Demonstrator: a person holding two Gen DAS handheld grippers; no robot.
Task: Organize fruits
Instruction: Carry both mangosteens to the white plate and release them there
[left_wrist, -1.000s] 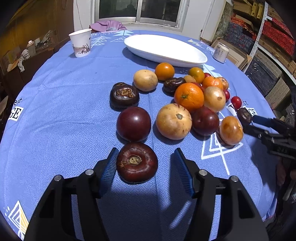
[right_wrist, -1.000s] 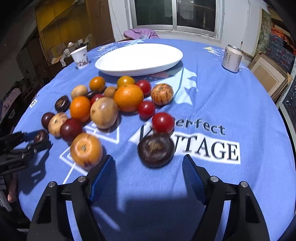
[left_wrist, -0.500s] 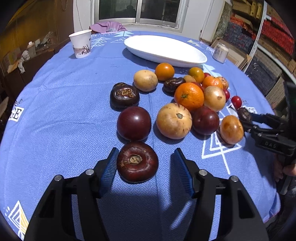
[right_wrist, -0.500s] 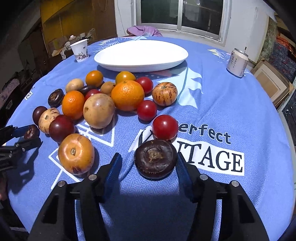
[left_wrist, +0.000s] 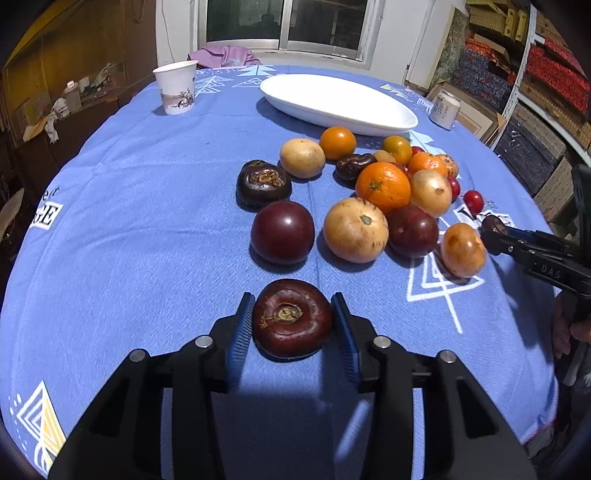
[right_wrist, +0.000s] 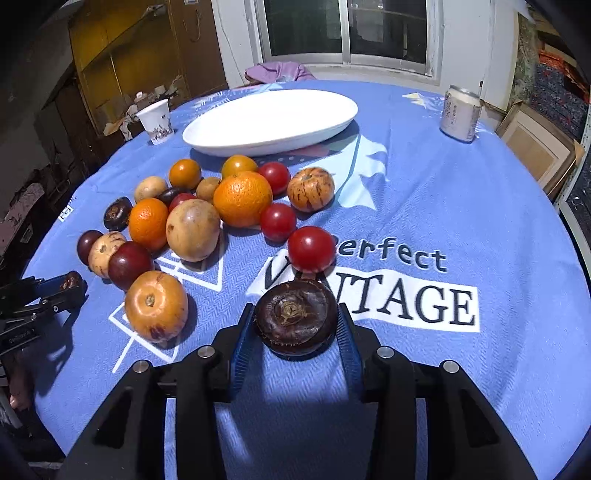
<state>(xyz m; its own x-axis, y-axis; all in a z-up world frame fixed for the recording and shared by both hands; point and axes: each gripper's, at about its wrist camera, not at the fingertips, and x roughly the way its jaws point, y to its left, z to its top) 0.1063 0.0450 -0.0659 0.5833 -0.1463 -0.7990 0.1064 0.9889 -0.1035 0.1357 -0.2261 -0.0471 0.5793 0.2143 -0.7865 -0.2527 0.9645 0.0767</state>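
My left gripper (left_wrist: 291, 319) is shut on a dark maroon fruit (left_wrist: 291, 317) resting on the blue tablecloth. My right gripper (right_wrist: 295, 321) is shut on a dark brown fruit (right_wrist: 295, 315) on the cloth near the printed letters. A cluster of several fruits lies ahead: oranges (right_wrist: 242, 199), red tomatoes (right_wrist: 311, 249), pale round fruits (left_wrist: 355, 229), dark plums (left_wrist: 282, 232). An empty white oval plate (left_wrist: 338, 99) sits beyond them; it also shows in the right wrist view (right_wrist: 269, 123). Each gripper shows in the other's view, the right (left_wrist: 496, 230) and the left (right_wrist: 70, 282), each with its dark fruit.
A paper cup (left_wrist: 176, 86) stands at the back left of the round table. A tin can (right_wrist: 460, 112) stands at the back right. A purple cloth (right_wrist: 280, 72) lies at the far edge by the window. Shelves and boxes (left_wrist: 535, 92) line the right side.
Both grippers closed from open onto their dark fruits. The right gripper also moved forward so the brown fruit now sits between its fingers.
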